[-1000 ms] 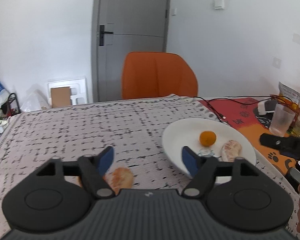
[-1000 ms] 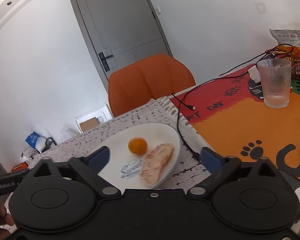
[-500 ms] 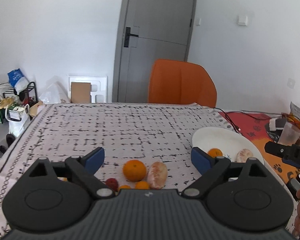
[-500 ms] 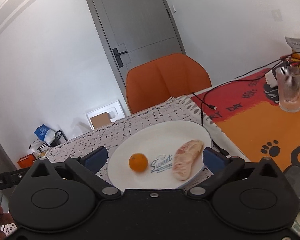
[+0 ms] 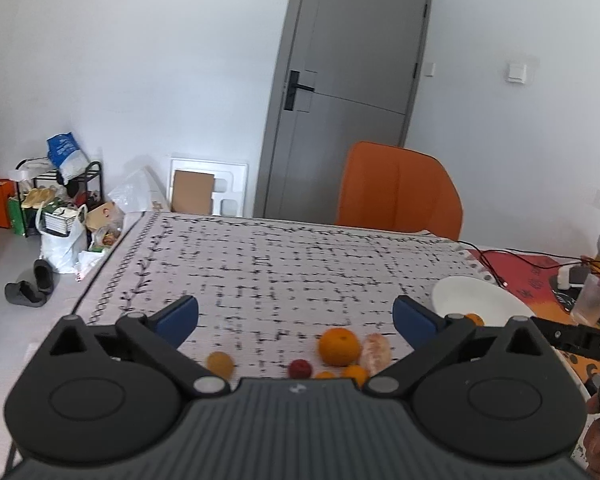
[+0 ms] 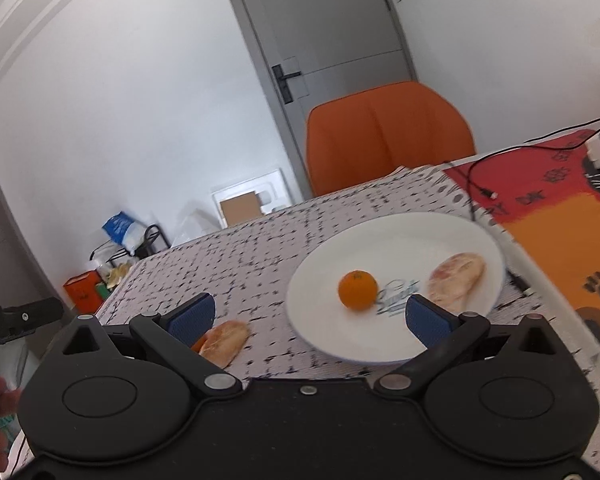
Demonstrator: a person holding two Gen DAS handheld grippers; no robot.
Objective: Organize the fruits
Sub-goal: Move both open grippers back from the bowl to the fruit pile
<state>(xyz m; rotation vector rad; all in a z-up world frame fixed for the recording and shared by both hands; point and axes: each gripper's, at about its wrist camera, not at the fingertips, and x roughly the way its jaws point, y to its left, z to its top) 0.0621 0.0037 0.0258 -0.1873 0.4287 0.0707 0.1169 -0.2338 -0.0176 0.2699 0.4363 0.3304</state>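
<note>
My left gripper (image 5: 295, 315) is open and empty above the patterned tablecloth. Below it lie an orange (image 5: 339, 346), a peeled pomelo piece (image 5: 376, 353), a small red fruit (image 5: 300, 369), a yellowish fruit (image 5: 220, 364) and small oranges (image 5: 355, 373). The white plate (image 5: 464, 296) is at the right. My right gripper (image 6: 310, 318) is open and empty, just left of the plate (image 6: 412, 240), which holds a small orange (image 6: 357, 289) and a pomelo piece (image 6: 456, 278). Another pomelo piece (image 6: 226, 340) lies on the cloth by its left finger.
An orange chair (image 5: 398, 192) stands behind the table. A black cable (image 6: 480, 172) runs over the red and orange mat (image 6: 560, 216). A clear glass (image 5: 590, 300) stands at the far right. Bags and a rack (image 5: 56, 208) are on the floor at left.
My left gripper has swung left and back, bringing the loose fruits into view. My right gripper has swung left, so the plate now sits to the right and the loose pomelo piece shows.
</note>
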